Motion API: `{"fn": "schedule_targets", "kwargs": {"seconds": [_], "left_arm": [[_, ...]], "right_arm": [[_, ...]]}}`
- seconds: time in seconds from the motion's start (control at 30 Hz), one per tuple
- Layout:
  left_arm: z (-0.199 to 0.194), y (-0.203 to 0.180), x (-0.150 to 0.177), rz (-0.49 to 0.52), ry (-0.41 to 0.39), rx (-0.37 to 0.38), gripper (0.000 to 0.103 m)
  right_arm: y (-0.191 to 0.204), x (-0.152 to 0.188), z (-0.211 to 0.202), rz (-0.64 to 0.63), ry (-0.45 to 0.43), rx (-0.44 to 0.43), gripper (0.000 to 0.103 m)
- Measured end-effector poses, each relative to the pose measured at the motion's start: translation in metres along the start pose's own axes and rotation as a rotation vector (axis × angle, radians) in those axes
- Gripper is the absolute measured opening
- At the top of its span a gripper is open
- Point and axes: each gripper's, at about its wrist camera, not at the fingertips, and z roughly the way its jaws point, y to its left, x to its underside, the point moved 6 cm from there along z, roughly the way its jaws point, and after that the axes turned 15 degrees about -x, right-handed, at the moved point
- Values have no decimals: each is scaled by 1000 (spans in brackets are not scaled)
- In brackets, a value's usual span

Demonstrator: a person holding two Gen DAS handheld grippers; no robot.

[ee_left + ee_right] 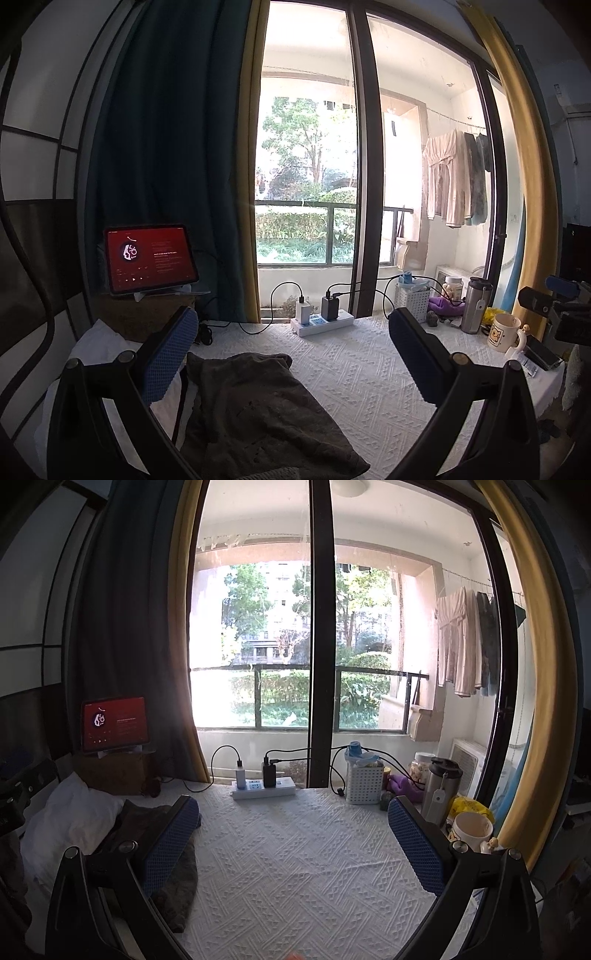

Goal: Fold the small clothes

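Note:
A dark grey garment (266, 413) lies folded on the white textured tablecloth (362, 373), under and between the fingers of my left gripper (295, 354). That gripper is open and hangs above the cloth, holding nothing. In the right wrist view the same grey garment (177, 882) lies at the left, partly behind the left finger of my right gripper (295, 834). The right gripper is open too, with only bare tablecloth (295, 867) between its blue padded fingers (417, 845).
A white power strip (321, 323) with chargers sits at the back by the window. A tablet (149, 258) glows red at the back left, with white fabric (70, 819) below it. A white basket (364, 782), steel flask (439, 790) and mug (471, 830) crowd the right edge.

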Motion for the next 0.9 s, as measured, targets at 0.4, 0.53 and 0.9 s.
{"fn": "schedule_targets", "kwargs": {"seconds": [0.4,0.53,0.9], "left_arm": [[1,-2,1,16,2,-1,102],[1,-3,2,21,4,2,102],[3,-3,3,22,7,9,102]], "right_arm": [[2,1,0,-5,4,1,103],[1,2,1,-4,7,-1,103],[3,2,0,-6,8,-3,103]]}}
